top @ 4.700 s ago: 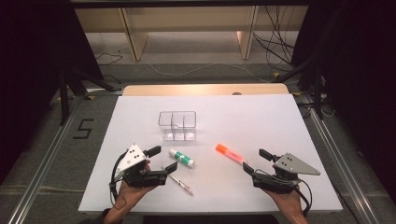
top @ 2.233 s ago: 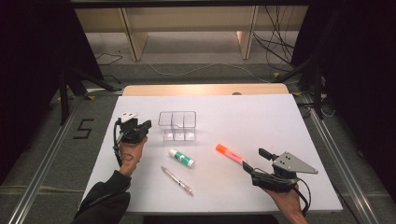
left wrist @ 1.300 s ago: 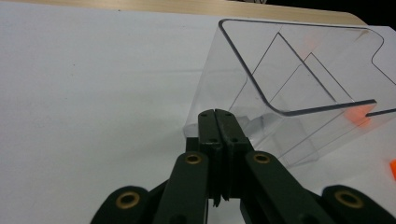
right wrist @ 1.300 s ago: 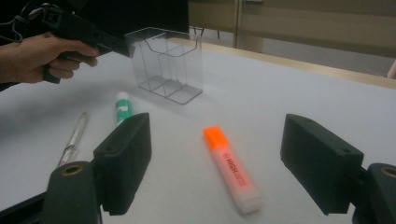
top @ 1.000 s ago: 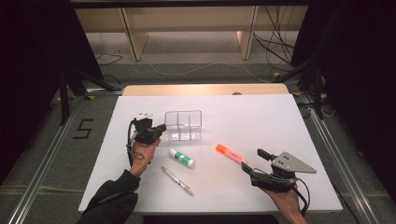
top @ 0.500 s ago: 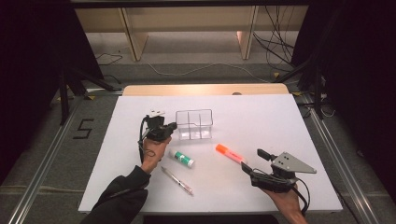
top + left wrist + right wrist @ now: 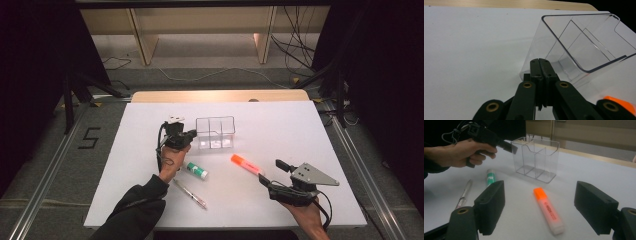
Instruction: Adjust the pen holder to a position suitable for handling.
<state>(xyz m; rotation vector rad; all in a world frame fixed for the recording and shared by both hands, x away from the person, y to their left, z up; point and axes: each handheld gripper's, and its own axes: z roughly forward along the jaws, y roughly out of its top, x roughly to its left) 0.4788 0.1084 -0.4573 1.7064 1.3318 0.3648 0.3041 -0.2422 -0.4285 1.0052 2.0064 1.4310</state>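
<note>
A clear plastic organizer (image 7: 215, 132) with three compartments stands upright on the white table (image 7: 280, 125). My left gripper (image 7: 191, 136) is shut with nothing between its jaws, and its tip rests against the organizer's left wall (image 7: 584, 42). The left gripper view has those closed jaws (image 7: 541, 61) meeting that wall low down. My right gripper (image 7: 271, 172) stands open near the front right. An orange highlighter (image 7: 245, 164) lies on the table just ahead of it. Seen from the right gripper (image 7: 540, 192), the highlighter (image 7: 548, 210) lies between the jaws but untouched, with the organizer (image 7: 536, 157) beyond.
A green and white glue stick (image 7: 195, 170) lies by the left hand, and a slim pen (image 7: 190, 193) lies nearer the front edge. Both sit left of the highlighter: glue stick (image 7: 490, 177), pen (image 7: 464, 193). Shelving and cables stand beyond the far edge.
The left gripper has moved right across the table, and the organizer has slid right ahead of it. The right gripper and the highlighter have stayed put.
</note>
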